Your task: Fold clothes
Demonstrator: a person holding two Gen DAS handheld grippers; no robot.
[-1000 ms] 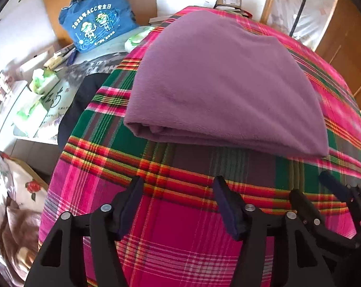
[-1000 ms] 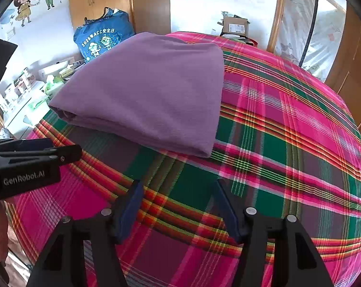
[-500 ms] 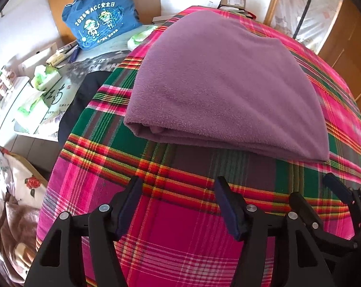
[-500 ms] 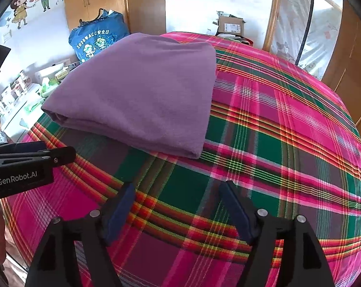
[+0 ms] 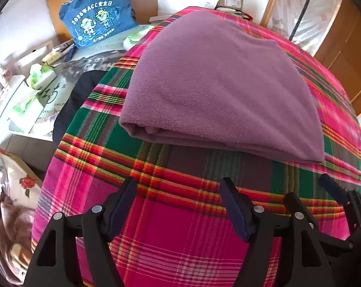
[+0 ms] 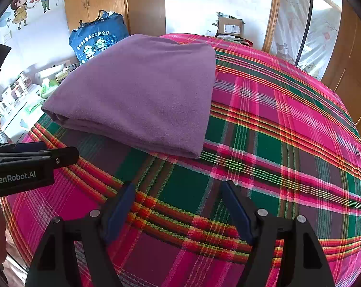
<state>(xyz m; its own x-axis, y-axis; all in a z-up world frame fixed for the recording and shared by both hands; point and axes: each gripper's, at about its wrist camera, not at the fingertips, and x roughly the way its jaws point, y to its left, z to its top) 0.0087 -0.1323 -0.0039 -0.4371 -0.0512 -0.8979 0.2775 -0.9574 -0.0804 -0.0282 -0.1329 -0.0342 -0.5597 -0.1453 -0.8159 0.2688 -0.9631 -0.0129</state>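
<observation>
Left wrist: left tool released, jaws just widened, nothing between | right tool released, empty | garment folded on bed, ahead of both | fold looks done

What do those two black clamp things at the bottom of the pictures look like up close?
Each gripper is matte black plastic: the left gripper and right gripper both have two angled arms with silver screw heads, tipped with dark blue pads. Seen from the right camera, the left one's side carries white lettering reading GenRobot.AI. No cables or sleeves show.
</observation>
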